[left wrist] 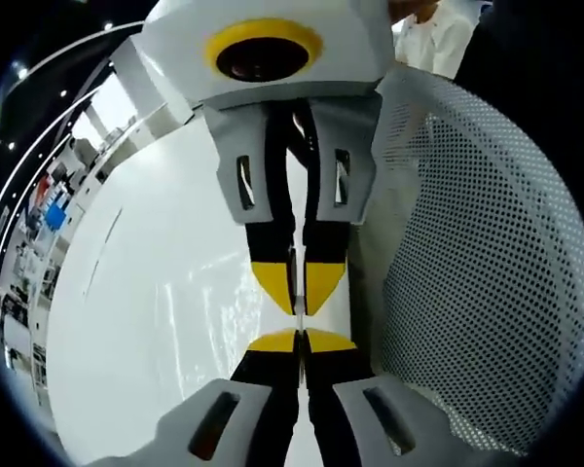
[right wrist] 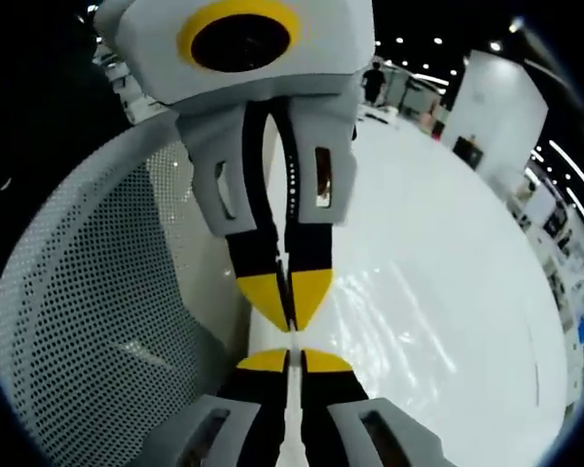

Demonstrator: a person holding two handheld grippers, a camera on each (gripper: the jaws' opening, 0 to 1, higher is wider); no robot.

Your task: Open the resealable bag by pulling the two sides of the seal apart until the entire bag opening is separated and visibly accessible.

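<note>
The resealable bag (left wrist: 219, 316) is clear film, showing mostly as glints over the white table; in the right gripper view the bag (right wrist: 399, 326) glints to the right of the jaws. My left gripper (left wrist: 300, 341) rises from the bottom, yellow tips pressed together on a thin edge of the bag. Facing it tip to tip from above, my right gripper (left wrist: 299, 290) is also shut on that edge. In the right gripper view my right gripper (right wrist: 292, 361) is at the bottom and the left gripper (right wrist: 292, 304) comes down from above. The seal itself is too thin to make out.
A white perforated mesh wall (left wrist: 477, 263) curves close beside the grippers; the mesh wall (right wrist: 88, 292) also stands on the left of the right gripper view. The white table (left wrist: 146, 292) stretches away. Shelves and people stand far off.
</note>
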